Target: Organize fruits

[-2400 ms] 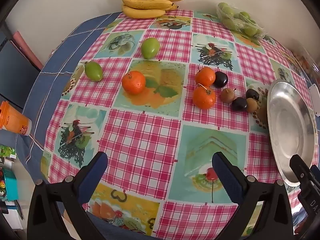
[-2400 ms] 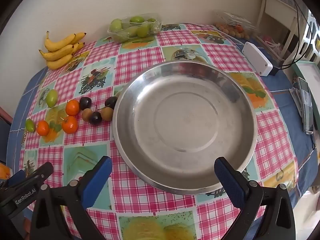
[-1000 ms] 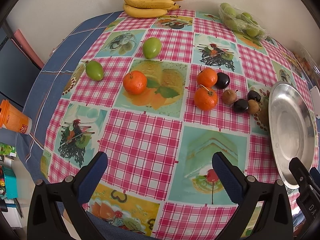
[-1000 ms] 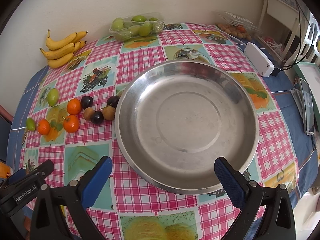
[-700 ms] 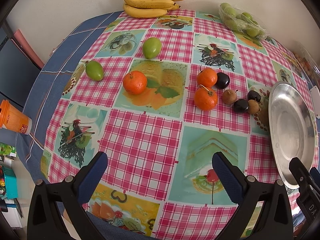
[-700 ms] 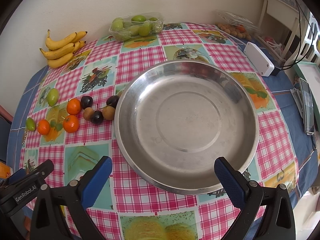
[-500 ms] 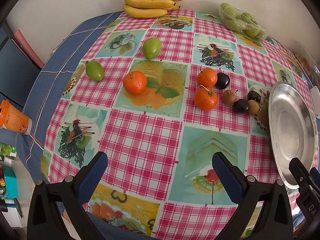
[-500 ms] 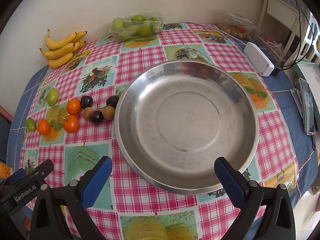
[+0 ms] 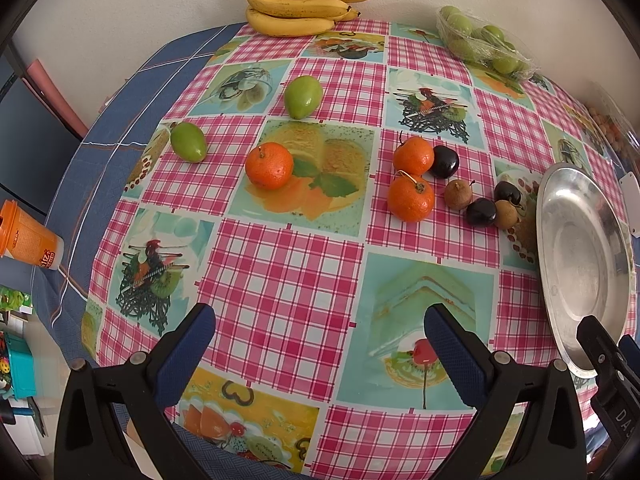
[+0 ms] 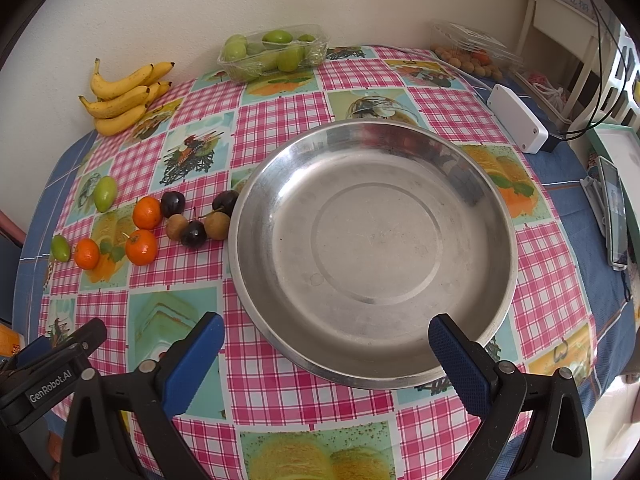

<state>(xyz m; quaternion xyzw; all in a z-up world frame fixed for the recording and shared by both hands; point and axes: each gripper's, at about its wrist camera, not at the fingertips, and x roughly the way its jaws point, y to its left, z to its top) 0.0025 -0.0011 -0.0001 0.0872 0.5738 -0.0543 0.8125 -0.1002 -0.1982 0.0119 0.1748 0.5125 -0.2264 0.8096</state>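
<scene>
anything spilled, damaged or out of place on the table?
Nothing spilled or damaged. The loose fruit, such as the mandarin and the dark cherry, lies scattered on the tablecloth beside the empty metal dish. Both grippers are open, holding nothing.

Loose fruit (image 10: 176, 224) lies left of the metal plate (image 10: 496, 216); bananas (image 10: 120, 100) lie behind, by the wall.

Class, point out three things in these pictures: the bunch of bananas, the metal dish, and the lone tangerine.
bunch of bananas (image 9: 298, 6), left wrist view, middle banana.
metal dish (image 10: 376, 240), right wrist view, bare flat centre.
lone tangerine (image 9: 269, 165), left wrist view, middle of peel.
</scene>
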